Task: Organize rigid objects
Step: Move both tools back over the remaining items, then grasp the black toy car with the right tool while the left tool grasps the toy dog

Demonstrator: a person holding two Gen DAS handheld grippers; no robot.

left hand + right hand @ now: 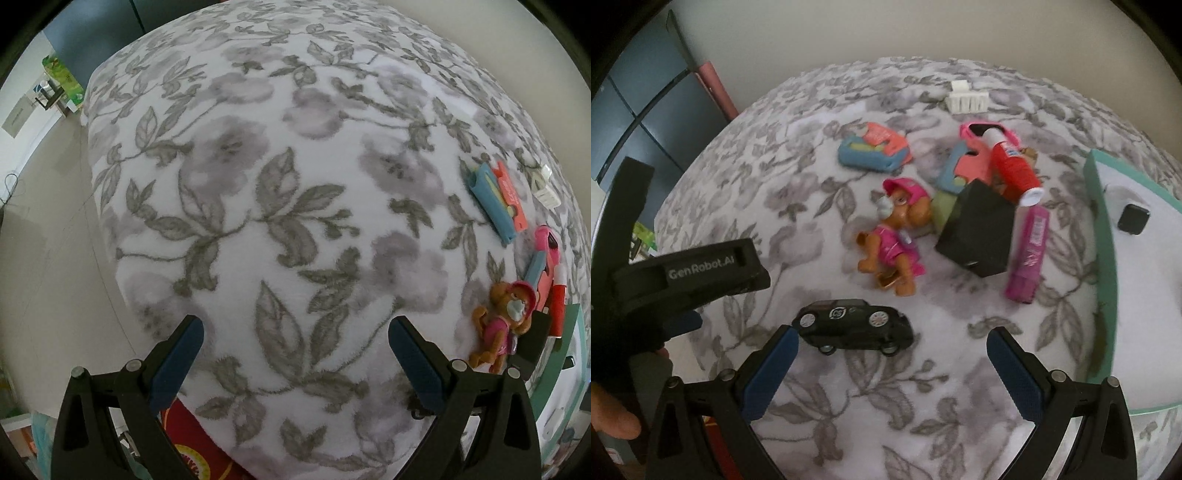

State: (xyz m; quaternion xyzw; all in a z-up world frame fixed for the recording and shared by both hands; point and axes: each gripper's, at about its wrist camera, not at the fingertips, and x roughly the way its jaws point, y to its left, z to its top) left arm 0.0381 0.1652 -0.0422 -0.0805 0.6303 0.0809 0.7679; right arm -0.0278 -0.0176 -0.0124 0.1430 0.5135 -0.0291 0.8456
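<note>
Black toy car [854, 326] betw. spread right gripper [892, 352] fingers, near left one.

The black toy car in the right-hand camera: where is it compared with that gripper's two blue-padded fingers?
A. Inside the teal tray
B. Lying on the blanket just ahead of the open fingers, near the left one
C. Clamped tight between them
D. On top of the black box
B: the car lies on the flowered blanket by the left fingertip of the open right gripper, not clamped.
</note>
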